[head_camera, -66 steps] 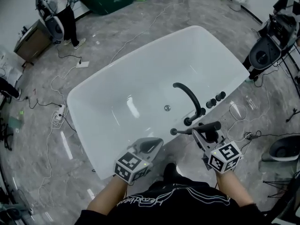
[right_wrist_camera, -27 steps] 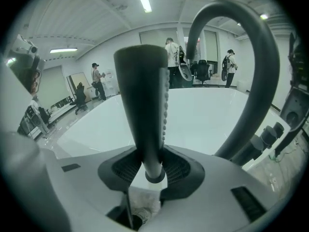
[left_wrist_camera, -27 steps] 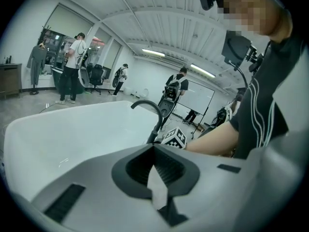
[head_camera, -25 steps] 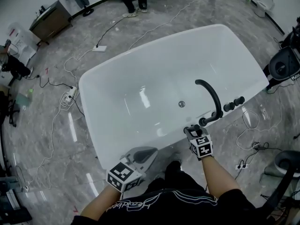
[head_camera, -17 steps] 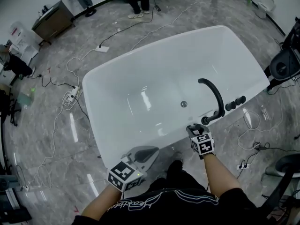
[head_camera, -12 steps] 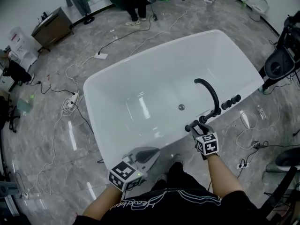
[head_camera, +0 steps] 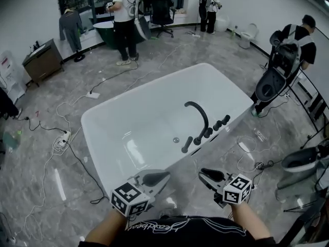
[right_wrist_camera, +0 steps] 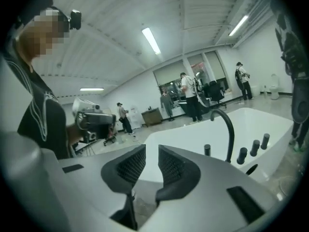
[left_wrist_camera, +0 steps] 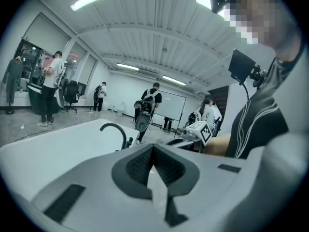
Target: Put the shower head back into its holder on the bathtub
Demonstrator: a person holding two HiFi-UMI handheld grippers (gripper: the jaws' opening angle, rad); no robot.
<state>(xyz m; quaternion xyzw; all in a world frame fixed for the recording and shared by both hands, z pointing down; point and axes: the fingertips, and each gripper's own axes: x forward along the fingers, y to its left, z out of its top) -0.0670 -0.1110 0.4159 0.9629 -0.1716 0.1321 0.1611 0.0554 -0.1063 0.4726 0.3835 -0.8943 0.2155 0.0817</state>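
Two grippers now back from bathtub (head_camera: 87, 122) rim. Right gripper (head_camera: 203, 172) off shower head (head_camera: 186, 144); fingers just closing, narrow gap, nothing between. Left gripper (head_camera: 164, 174) fingers pressed together, empty (idle bystander). Shower head stands in holder beside faucet (head_camera: 199, 111); task looks done.

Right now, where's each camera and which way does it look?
Head view: on the head, looking down at tub, faucet, forearms, left gripper, right gripper.
Left gripper view: on that gripper, jaws shut, facing across the tub; chest, arm show.
Right gripper view: on that one, whose empty jaws have just been closing, facing the tub; chest shows.
All share the faucet.
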